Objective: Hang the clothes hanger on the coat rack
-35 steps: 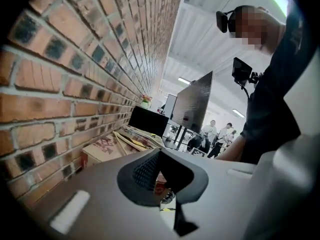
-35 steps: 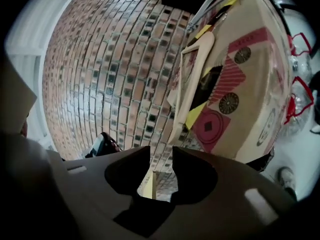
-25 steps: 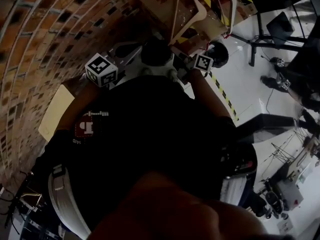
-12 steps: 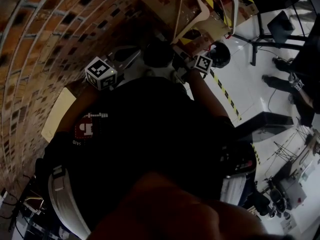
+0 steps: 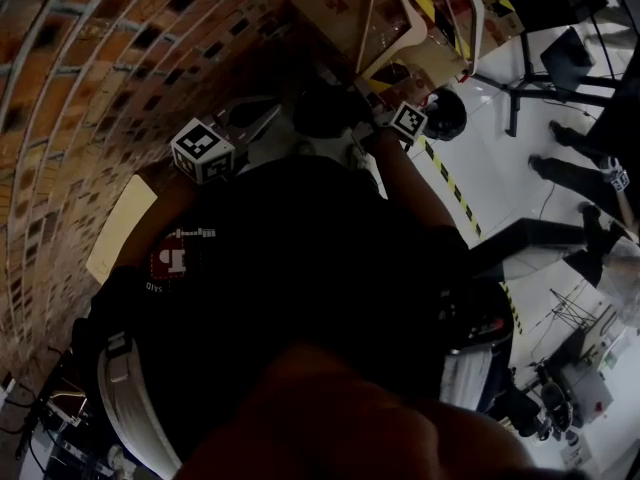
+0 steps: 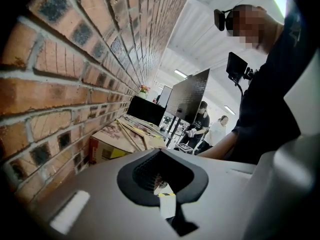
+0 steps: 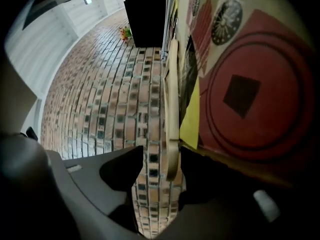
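Now arms forward; right gripper (image 7: 159, 171) agape around hanger (image 7: 172, 104) end; left gripper (image 6: 167, 206) closed, empty.

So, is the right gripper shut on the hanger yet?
Open: the right gripper jaws stand apart around the hanger, brick wall showing between it and one jaw.

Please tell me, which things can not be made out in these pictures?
Coat rack: no view shows it clearly.
Hanger: the right gripper view's top edge cuts it; only one bar shows.
Right gripper: jaws apart around that bar, but contact with it is unclear.
Head view: the person's dark torso hides whatever lies below it.
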The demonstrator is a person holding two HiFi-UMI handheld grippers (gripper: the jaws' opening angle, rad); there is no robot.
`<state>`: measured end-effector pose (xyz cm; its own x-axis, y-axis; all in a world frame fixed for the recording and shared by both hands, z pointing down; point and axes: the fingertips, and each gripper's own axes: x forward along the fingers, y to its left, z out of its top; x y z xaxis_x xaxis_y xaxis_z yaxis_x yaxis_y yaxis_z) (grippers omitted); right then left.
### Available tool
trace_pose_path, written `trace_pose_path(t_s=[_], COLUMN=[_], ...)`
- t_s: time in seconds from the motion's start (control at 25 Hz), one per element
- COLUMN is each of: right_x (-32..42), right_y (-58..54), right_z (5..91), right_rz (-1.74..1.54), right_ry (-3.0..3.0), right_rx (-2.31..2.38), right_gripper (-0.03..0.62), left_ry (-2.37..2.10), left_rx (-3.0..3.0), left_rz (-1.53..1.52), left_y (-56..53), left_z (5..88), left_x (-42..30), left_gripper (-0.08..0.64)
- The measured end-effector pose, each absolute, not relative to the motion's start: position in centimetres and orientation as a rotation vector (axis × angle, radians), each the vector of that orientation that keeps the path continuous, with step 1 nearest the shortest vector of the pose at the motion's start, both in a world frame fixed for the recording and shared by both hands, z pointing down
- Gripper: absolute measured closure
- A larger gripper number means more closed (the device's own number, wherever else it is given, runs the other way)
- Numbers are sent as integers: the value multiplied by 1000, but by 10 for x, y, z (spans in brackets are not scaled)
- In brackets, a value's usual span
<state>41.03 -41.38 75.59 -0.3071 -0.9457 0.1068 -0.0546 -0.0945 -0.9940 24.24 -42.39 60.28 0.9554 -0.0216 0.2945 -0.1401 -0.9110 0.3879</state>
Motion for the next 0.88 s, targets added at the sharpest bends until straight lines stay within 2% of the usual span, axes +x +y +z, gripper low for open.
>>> trace_pose_path(t_s=[0.16, 0.24, 0.88], right_x=[415, 418, 444], right_y=[-424, -425, -351], right_z=[757, 760, 666], right_rz=[-1461, -1466, -1401], right_ry=[1381, 1359, 1760], right_rx=[-1179, -1230, -1411], right_gripper=[398, 520, 529], left_ry=[-130, -137, -60], left_rx=[2683, 2670, 2726], left_rz=[409, 410, 259], left_y=[-425, -425, -425], left_z=[604, 607, 577], left_x=[239, 237, 247], left_gripper=[568, 568, 568])
